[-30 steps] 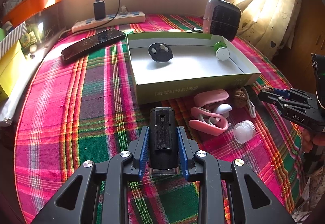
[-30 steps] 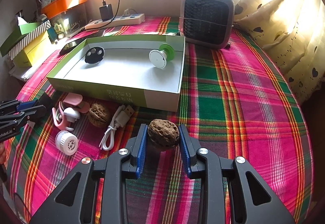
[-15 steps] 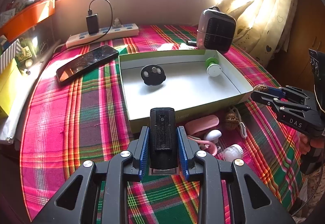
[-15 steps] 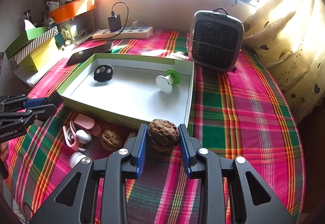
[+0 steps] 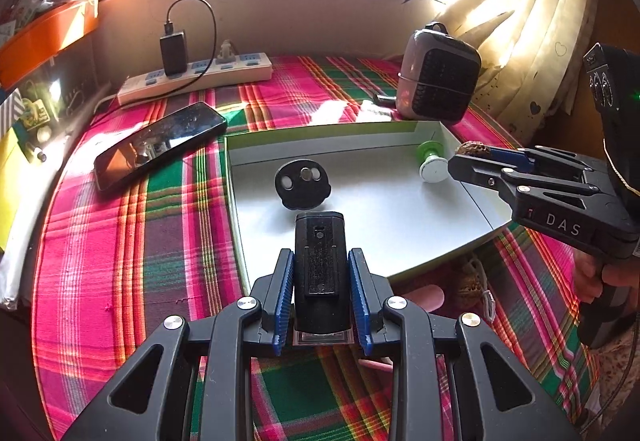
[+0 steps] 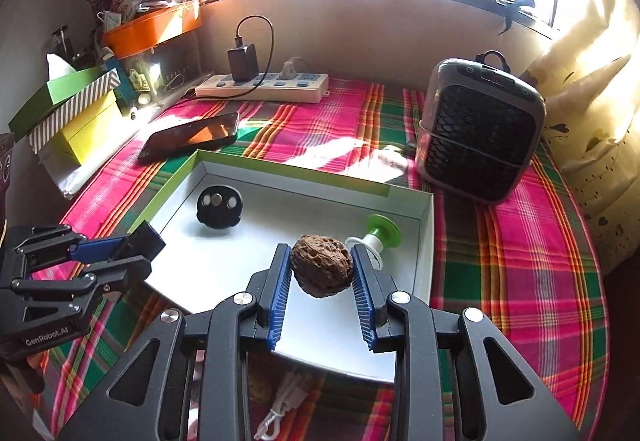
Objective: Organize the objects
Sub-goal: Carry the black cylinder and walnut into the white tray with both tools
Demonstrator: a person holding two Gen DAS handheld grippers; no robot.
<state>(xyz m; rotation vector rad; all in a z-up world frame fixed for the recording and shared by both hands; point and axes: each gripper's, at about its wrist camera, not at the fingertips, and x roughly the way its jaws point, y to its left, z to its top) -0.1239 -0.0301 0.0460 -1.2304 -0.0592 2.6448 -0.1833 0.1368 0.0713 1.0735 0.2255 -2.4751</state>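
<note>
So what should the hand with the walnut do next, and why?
Probably lower it a little and let go: the right gripper holds the walnut over the open white box, above bare floor beside the green-and-white spool.

Both the left gripper (image 5: 320, 295) and right gripper (image 6: 322, 291) angle downward, jaws seemingly clamped partway.

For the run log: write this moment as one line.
left claw: shut on black block | right claw: shut on walnut | both over white tray | tray holds: black disc, green-white spool
</note>
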